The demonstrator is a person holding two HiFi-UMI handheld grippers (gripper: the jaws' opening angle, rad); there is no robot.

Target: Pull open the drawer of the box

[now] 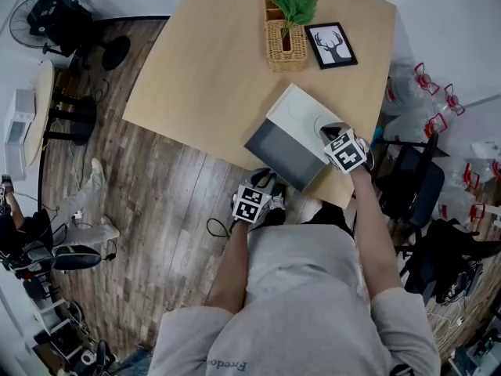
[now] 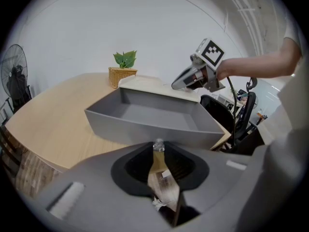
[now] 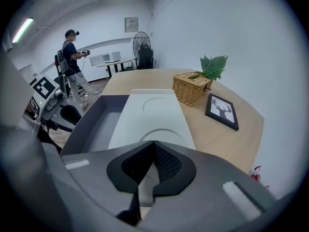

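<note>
while the grey drawer [image 1: 275, 153] stands drawn well out of the white box [image 1: 297, 110], its front close to the near edge of the desk [image 1: 211, 61], the left gripper [image 2: 158, 149] sits right at that front wall. its jaws are pinched on a small glassy knob [image 2: 158, 142] fixed there. the right gripper [image 3: 152, 145] is down at the box's flat white top, by a shallow round mark in the surface. its jaws are pressed together on themselves, and whether the tips touch the top cannot be told. the box lies at the desk's near right corner, the drawer opening toward the person. just beyond the box a wicker basket [image 1: 286, 49] holds a green plant [image 1: 294, 6], and a framed deer picture [image 1: 331, 45] lies just beside the basket. in the right gripper view another person [image 3: 72, 57] stands far back in the room, near a standing fan [image 3: 141, 42].
</note>
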